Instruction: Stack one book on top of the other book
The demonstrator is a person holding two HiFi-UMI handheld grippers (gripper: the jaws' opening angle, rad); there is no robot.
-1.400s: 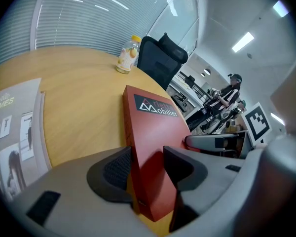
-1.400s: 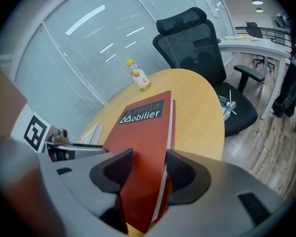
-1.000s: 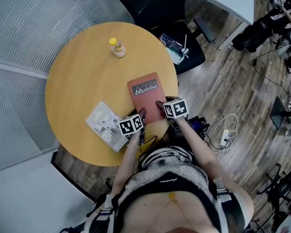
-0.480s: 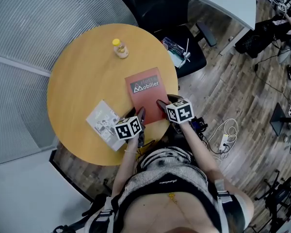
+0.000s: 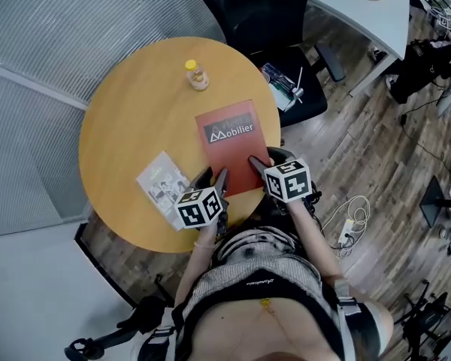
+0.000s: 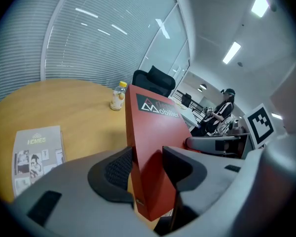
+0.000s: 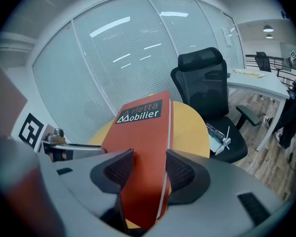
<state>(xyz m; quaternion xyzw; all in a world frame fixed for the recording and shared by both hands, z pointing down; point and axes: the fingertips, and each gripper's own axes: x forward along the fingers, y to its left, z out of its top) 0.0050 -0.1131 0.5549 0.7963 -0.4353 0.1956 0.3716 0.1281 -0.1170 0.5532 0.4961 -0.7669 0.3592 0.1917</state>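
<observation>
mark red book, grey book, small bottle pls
red book [image 5: 235, 155]: head view, middle of its cover, below the title band.
grey book [image 5: 161, 184]: head view, middle of its cover.
small bottle [image 5: 198, 77]: head view, its body, below the yellow cap.

Striped grey top at 6 o'clock, black chest panel, yellow mark. Left gripper, right gripper: grey shells, black ribbed pads, white cubes, black square markers.
</observation>
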